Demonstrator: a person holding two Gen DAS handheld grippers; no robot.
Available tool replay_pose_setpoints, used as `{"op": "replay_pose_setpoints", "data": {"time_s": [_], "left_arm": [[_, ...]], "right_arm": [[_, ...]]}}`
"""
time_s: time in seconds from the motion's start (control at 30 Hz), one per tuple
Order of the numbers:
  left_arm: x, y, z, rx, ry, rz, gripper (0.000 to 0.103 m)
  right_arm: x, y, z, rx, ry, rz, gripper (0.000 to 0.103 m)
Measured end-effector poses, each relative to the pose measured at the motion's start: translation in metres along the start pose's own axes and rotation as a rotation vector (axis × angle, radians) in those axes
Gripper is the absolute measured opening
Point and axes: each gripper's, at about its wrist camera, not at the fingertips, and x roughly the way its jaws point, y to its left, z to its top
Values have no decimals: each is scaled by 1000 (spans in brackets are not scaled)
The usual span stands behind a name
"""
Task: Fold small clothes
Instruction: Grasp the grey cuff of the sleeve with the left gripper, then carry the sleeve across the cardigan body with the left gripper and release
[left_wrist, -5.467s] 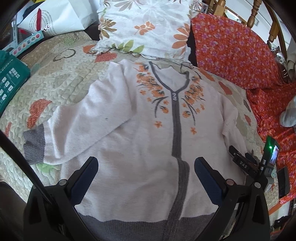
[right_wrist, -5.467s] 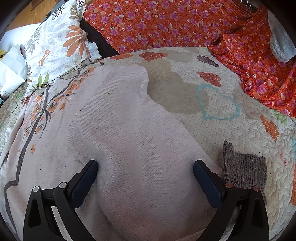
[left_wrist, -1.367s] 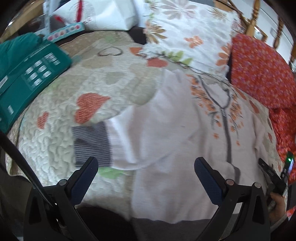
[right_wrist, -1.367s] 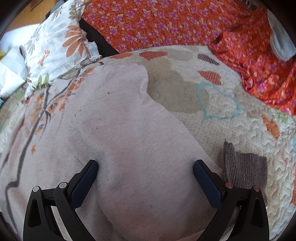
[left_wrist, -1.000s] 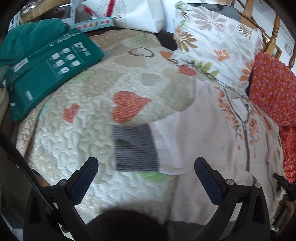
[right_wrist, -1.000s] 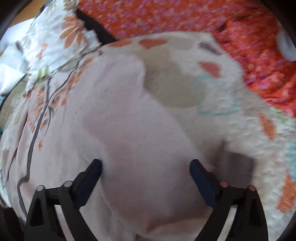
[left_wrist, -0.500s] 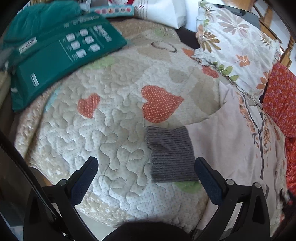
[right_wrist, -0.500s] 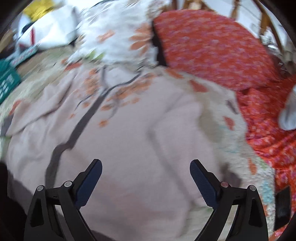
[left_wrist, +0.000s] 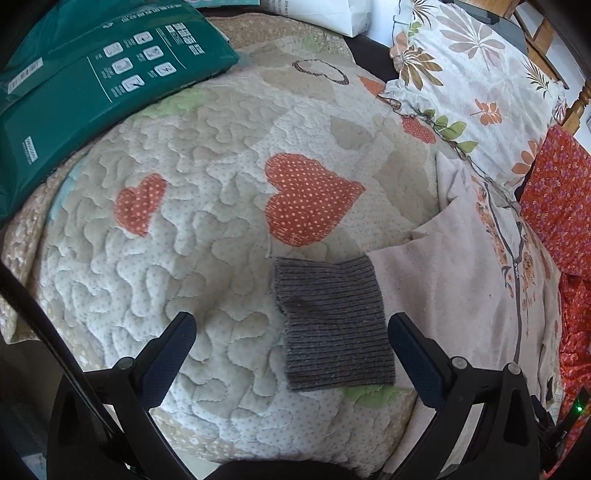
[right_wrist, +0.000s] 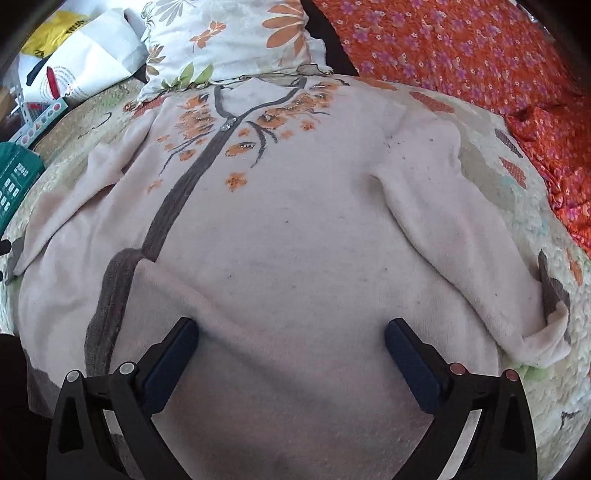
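Note:
A pale pink cardigan (right_wrist: 295, 229) with orange flowers and a grey zip band lies flat, front up, on a quilted bedspread (left_wrist: 207, 229). In the left wrist view its left sleeve (left_wrist: 436, 280) stretches out, ending in a grey ribbed cuff (left_wrist: 332, 328). My left gripper (left_wrist: 291, 336) is open and empty just above the cuff, which lies toward its right finger. My right gripper (right_wrist: 290, 347) is open and empty over the cardigan's lower front. The right sleeve (right_wrist: 461, 251) lies beside the body, its cuff end (right_wrist: 550, 317) crumpled.
A green plastic pack (left_wrist: 85, 81) lies at the bedspread's far left. A floral pillow (left_wrist: 476, 85) and an orange flowered pillow (right_wrist: 461, 48) lie beyond the collar. A white bag (right_wrist: 85, 62) sits far left. The bed edge drops off below the left gripper.
My left gripper has swung left from the cardigan's body to the left cuff. My right gripper has swung left from the right sleeve to the lower front. Both stayed open.

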Motion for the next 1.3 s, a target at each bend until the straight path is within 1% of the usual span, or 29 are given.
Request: {"op": "replay_pose_setpoints", "data": {"time_s": [0.13, 0.37, 0.4, 0.43, 0.47, 0.5, 0.53, 0.57, 0.6, 0.63, 0.67, 0.7, 0.73, 0.8, 0.87, 0.9, 0.93, 1.0, 1.1, 1.2, 1.3], "left_arm": [[3, -4, 1, 3, 4, -9, 103], [7, -16, 2, 23, 9, -4, 103], [8, -17, 1, 26, 9, -4, 102], [8, -19, 1, 32, 8, -5, 98], [9, -22, 1, 45, 8, -8, 87], [10, -25, 1, 60, 12, -12, 79], [12, -30, 0, 89, 18, -5, 64], [12, -34, 1, 110, 16, 19, 49], [12, -36, 2, 127, 12, 23, 37], [12, -35, 5, 133, 18, -14, 15], [12, -32, 8, 121, 30, -44, 13], [11, -28, 11, 103, 29, -60, 11], [8, -21, 15, 77, 20, -73, 10], [-1, -3, 24, 19, -28, -46, 10], [-15, 23, 39, -58, -83, -25, 10], [-21, 34, 45, -87, -107, -3, 10], [-30, 47, 54, -113, -140, 39, 10], [-44, 67, 72, -135, -209, 129, 10], [-57, 89, 95, -157, -280, 237, 10], [-67, 102, 111, -174, -320, 294, 10], [-73, 98, 122, -171, -344, 311, 10]], "right_arm": [[-1, 1, -2, 15, -43, -4, 103], [-3, 2, -7, 4, -95, -11, 103], [-3, 2, -8, 4, -99, -12, 103], [-3, 2, -8, 3, -104, -13, 103], [-3, 2, -9, 2, -108, -15, 103], [-3, 2, -9, 2, -111, -15, 103], [-3, 2, -9, 2, -113, -16, 103], [-4, 2, -9, 1, -115, -15, 103], [-3, 2, -10, 1, -118, -15, 103], [-4, 2, -10, 1, -121, -15, 103], [-4, 2, -10, 1, -123, -15, 103], [-4, 2, -11, 1, -124, -15, 103], [-4, 2, -11, 1, -124, -15, 103], [-4, 2, -11, 0, -125, -15, 103], [-4, 2, -11, 1, -124, -15, 103], [-4, 2, -11, 1, -124, -15, 103], [-4, 2, -11, 1, -125, -15, 103], [-4, 2, -11, 0, -128, -15, 103], [-4, 2, -11, -1, -132, -15, 103], [-4, 2, -11, -1, -133, -14, 103], [-4, 2, -12, -1, -134, -14, 103]]}}
